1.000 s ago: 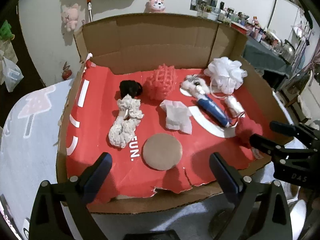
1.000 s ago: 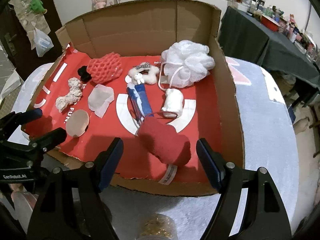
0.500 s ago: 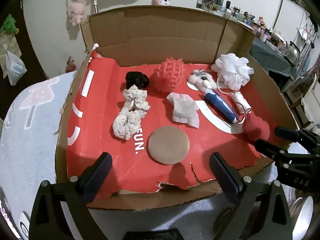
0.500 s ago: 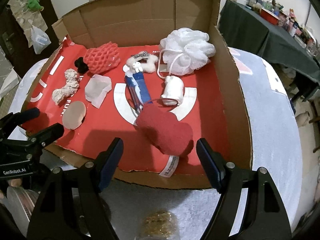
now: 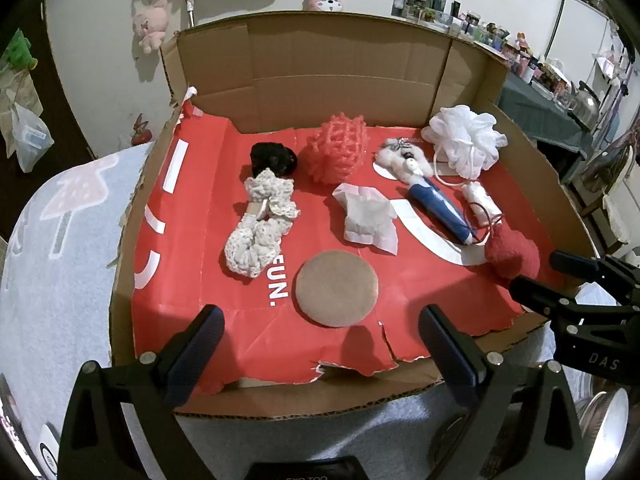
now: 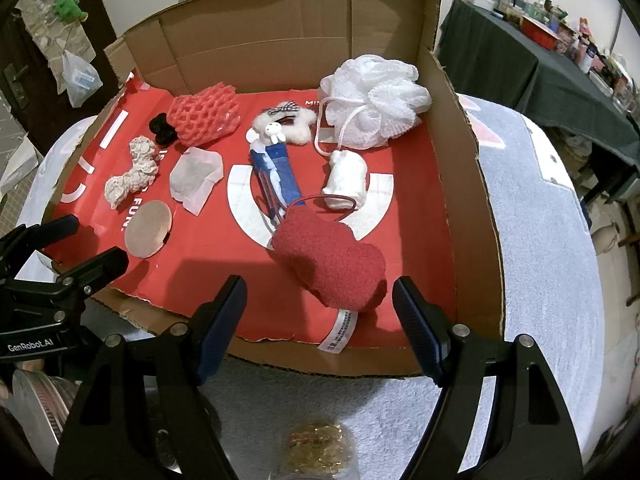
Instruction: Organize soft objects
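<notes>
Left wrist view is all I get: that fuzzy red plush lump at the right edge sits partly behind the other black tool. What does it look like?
Observer: The right wrist view shows the fuzzy red plush lump whole: lobed, with a white printed label at its near end.
Operator: Is that tool gripping it?
Observer: No. The right gripper is open; neither finger touches the lump.
Operator: Anything beneath that tool?
Observer: What looks like a clear jar with golden contents.

"FUN." on red liner (image 5: 248, 320); "GenRobot.AI" on left claw (image 6: 60, 248).
</notes>
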Available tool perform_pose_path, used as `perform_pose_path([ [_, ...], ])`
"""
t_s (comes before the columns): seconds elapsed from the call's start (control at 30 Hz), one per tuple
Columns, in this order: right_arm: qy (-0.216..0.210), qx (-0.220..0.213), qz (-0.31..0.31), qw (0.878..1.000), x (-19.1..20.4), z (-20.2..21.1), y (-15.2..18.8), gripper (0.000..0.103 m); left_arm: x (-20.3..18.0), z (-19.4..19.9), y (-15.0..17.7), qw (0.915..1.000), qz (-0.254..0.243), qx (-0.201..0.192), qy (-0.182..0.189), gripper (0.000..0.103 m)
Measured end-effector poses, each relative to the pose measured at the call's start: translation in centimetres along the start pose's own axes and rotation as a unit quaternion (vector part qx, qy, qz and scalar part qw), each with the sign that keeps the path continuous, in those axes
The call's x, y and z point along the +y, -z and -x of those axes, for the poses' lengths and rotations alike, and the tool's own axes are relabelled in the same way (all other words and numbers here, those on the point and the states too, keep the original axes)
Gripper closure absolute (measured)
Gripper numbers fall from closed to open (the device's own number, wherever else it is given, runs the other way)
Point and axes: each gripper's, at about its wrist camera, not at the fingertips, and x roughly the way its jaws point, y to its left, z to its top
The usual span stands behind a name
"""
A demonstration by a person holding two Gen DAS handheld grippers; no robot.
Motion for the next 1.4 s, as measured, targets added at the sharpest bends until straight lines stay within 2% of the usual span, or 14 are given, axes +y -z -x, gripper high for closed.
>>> perform_pose_path([
  [1.4, 0.001, 0.000, -0.001, 1.000, 0.00, 0.01, 0.14, 0.028, 0.17, 0.07, 0.02, 0.9999, 0.008, -0.003, 0.007, 0.004],
])
